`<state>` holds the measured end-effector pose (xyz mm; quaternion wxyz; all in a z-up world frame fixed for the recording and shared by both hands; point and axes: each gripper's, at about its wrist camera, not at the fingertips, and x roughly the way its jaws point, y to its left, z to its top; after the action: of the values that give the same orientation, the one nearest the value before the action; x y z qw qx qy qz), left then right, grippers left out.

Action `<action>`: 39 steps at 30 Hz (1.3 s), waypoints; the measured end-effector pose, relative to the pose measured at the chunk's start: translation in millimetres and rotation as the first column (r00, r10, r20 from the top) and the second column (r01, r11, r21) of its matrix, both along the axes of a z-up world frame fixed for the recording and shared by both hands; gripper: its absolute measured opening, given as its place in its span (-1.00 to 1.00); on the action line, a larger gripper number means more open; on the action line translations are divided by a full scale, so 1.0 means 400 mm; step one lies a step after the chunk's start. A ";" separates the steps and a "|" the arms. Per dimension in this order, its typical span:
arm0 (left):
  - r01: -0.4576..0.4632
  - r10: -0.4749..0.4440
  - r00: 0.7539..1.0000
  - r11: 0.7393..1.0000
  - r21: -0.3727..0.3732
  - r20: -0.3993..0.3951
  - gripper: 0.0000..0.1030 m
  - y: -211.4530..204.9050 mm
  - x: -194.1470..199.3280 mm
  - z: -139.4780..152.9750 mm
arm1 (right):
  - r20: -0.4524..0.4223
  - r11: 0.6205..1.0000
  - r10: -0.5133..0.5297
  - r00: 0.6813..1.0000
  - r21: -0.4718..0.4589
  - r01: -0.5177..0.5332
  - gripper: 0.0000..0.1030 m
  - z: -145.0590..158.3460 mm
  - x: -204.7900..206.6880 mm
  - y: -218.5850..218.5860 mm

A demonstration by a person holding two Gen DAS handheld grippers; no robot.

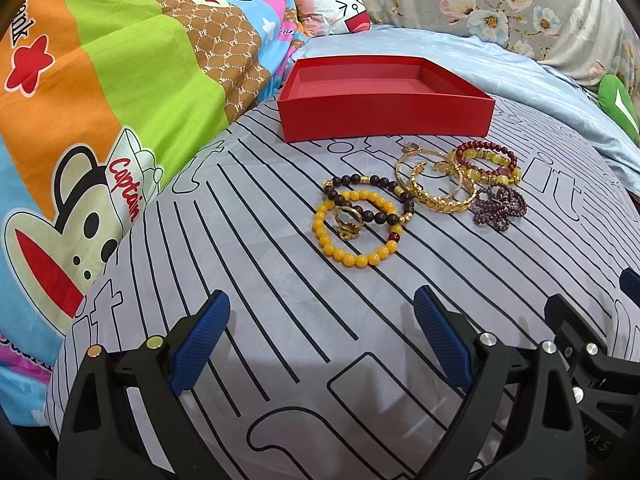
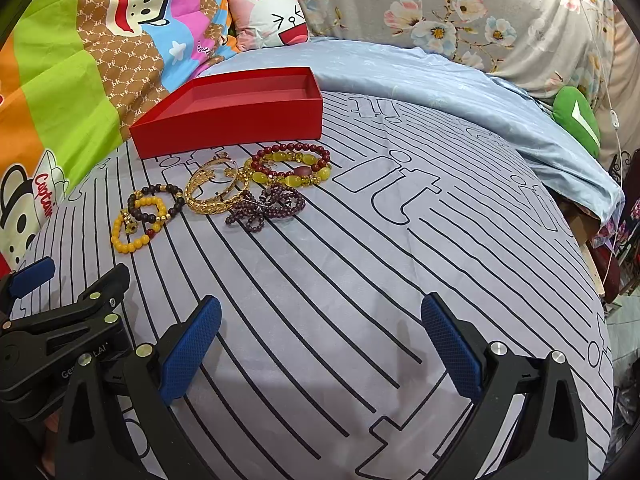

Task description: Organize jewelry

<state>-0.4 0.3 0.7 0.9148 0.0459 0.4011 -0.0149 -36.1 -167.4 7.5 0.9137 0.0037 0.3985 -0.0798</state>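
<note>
An open, empty red box (image 1: 384,116) (image 2: 232,128) sits on the striped bedsheet. In front of it lies a cluster of jewelry: a yellow bead bracelet (image 1: 352,258) (image 2: 134,245) with a gold ring (image 1: 347,224) inside it, a dark bead bracelet (image 1: 368,182) (image 2: 154,194), gold bangles (image 1: 436,188) (image 2: 212,196), a red and yellow bead bracelet (image 1: 488,162) (image 2: 292,166) and a purple bead strand (image 1: 500,208) (image 2: 264,208). My left gripper (image 1: 320,340) is open and empty, short of the jewelry. My right gripper (image 2: 320,344) is open and empty, to the right of it.
A colourful cartoon quilt (image 1: 100,100) is heaped at the left beside the box. A pink cushion (image 2: 268,16) and a floral cover (image 2: 460,12) lie behind. A light blue sheet (image 2: 460,88) folds along the right, with a green cushion (image 2: 576,120) near the bed's edge.
</note>
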 end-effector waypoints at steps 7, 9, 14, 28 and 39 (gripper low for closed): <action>0.000 0.000 1.000 1.000 0.000 -0.001 0.72 0.002 -0.004 0.002 | -0.001 1.000 0.000 1.000 -0.001 0.000 0.88 -0.001 0.001 0.001; 0.000 0.000 1.000 1.000 0.001 -0.002 0.72 0.000 -0.001 0.000 | -0.001 1.000 0.000 1.000 -0.001 0.000 0.88 -0.001 0.001 0.001; 0.000 0.000 1.000 1.000 0.001 -0.001 0.72 0.000 -0.003 0.001 | -0.001 1.000 0.000 1.000 -0.002 0.000 0.88 -0.001 0.002 0.001; -0.001 0.001 1.000 1.000 0.003 -0.004 0.72 0.004 -0.001 -0.002 | -0.004 1.000 -0.001 1.000 -0.003 0.001 0.88 -0.004 0.005 0.003; 0.000 0.000 1.000 1.000 0.003 -0.006 0.72 0.005 -0.007 -0.007 | -0.005 1.000 0.000 1.000 -0.003 0.000 0.88 -0.006 0.005 0.003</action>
<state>-3.0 2.4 -2.2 0.9136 0.0472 0.4037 -0.0142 -34.1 -166.2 5.3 0.9127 0.0024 0.4007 -0.0805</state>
